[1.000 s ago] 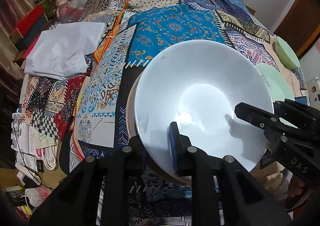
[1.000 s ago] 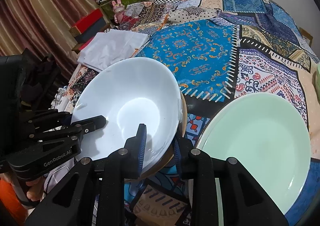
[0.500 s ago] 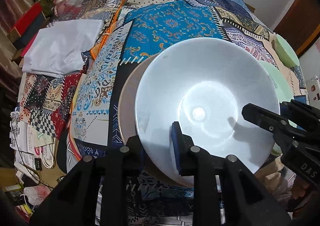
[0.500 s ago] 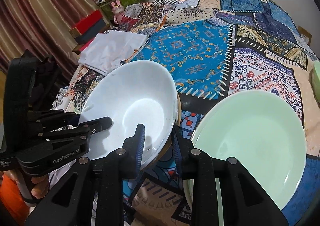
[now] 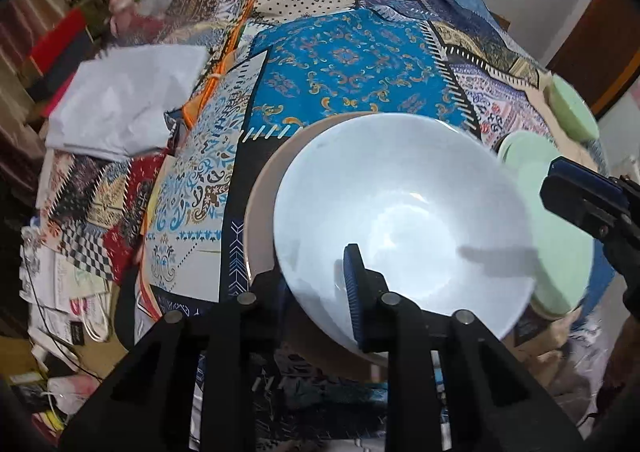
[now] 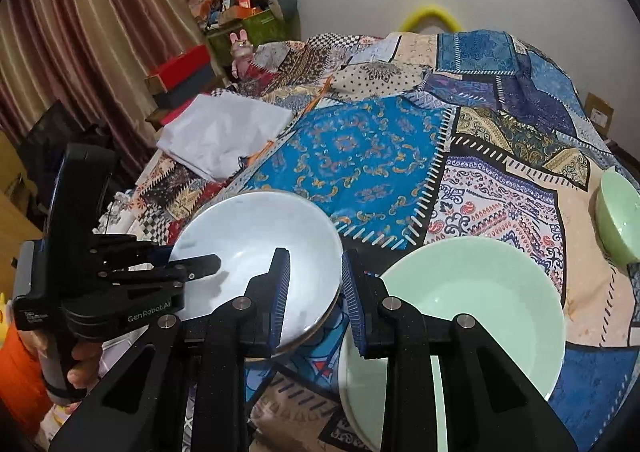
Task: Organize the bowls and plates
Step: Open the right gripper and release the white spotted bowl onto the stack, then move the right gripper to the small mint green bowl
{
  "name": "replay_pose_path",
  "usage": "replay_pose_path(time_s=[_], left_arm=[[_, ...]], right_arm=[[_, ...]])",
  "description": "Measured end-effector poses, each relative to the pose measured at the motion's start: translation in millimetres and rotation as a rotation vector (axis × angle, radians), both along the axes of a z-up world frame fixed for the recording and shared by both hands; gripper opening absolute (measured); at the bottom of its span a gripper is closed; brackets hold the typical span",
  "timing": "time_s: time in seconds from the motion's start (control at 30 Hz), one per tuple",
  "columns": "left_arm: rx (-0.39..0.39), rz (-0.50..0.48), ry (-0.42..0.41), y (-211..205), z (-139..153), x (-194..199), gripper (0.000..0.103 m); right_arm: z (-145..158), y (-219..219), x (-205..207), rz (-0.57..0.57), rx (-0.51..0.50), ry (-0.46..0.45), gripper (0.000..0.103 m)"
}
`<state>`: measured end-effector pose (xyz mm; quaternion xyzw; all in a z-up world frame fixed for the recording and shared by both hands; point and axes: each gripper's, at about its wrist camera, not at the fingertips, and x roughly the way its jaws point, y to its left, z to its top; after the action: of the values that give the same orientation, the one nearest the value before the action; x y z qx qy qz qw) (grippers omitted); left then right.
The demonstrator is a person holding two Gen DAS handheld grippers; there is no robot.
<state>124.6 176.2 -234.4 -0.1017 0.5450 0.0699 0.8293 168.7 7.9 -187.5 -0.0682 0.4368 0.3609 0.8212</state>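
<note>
The white bowl point(image 5: 400, 211) hangs tilted above the patchwork bedspread point(image 5: 352, 63), near the bed's front edge, with a tan plate point(image 5: 266, 203) showing behind its left rim. The left claw point(image 5: 316, 284) is clamped on the bowl's near rim, one pad inside and one outside. The right claw point(image 6: 314, 288) grips the bowl's opposite rim the same way, jaws narrow. Just to the right lies a pale green plate point(image 6: 480, 308); a green bowl point(image 6: 618, 219) sits at the bed's right edge.
</note>
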Motion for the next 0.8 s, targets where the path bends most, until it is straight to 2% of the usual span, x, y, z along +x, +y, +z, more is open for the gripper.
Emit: replay_pose_path(time_s=[0.27, 0.4, 0.53, 0.63, 0.8], left_arm=[[0.043, 0.017, -0.01, 0.0, 9.0, -6.4, 0.025], [0.109, 0.024, -0.022, -6.0, 15.9, -8.9, 0.025], [0.136, 0.033, -0.073, -5.6, 33.6, -14.0, 0.025], [0.13, 0.031, -0.117, -9.0, 52.5, -16.3, 0.026], [0.154, -0.004, -0.19, -31.1, 81.6, -16.7, 0.038]], right_arm=[[-5.3, -4.5, -5.3, 0.01, -0.009, 0.015, 0.026], [-1.7, -15.1, -5.6, -0.001, 0.0, 0.009, 0.029], [4.3, -30.1, -3.4, -0.027, 0.009, -0.008, 0.03], [11.2, -47.2, -2.5, -0.053, 0.011, -0.035, 0.035], [24.0, -80.5, 0.7, -0.109, 0.012, -0.087, 0.039]])
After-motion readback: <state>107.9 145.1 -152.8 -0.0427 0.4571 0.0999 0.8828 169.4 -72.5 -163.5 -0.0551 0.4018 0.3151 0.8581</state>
